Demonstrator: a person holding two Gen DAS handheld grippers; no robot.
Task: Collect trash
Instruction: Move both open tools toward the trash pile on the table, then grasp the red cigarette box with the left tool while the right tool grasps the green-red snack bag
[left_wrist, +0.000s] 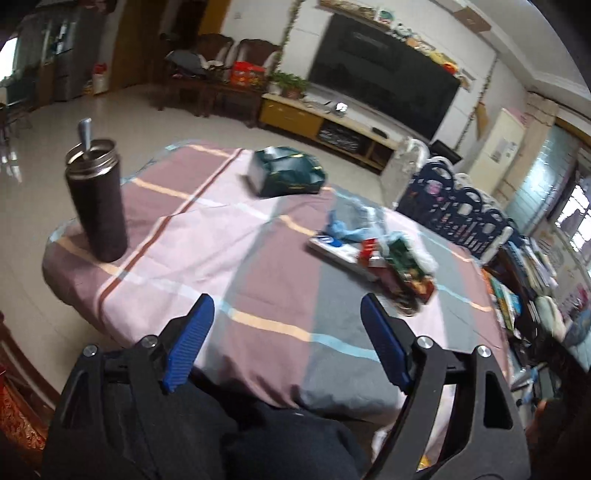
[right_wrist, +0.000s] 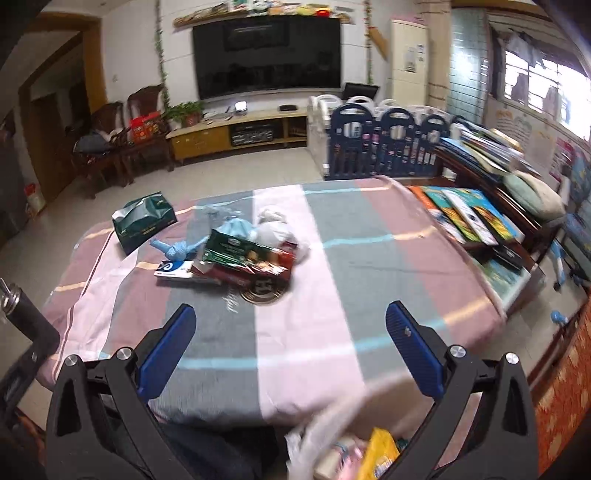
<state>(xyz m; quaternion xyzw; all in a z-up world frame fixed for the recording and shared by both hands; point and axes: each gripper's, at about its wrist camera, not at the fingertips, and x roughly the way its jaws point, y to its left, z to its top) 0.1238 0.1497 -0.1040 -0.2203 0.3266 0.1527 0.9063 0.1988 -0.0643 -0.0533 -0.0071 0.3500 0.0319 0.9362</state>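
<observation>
Trash heap mid-bench: cartons, wrappers, crumpled plastic; likely light, crushable, slippery; best pinched at a carton edge. Left hand-held gripper and right hand-held gripper both agape, empty

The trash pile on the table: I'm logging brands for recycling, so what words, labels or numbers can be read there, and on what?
None can be read for certain.
Round gold lid: a large mark like "H", blurred.
White and blue box: a swirl logo, its print too small.
Green packet: a white label, blurred.
Dark green tissue pack: gold lettering, too blurred.
Black flask: no text visible.
</observation>
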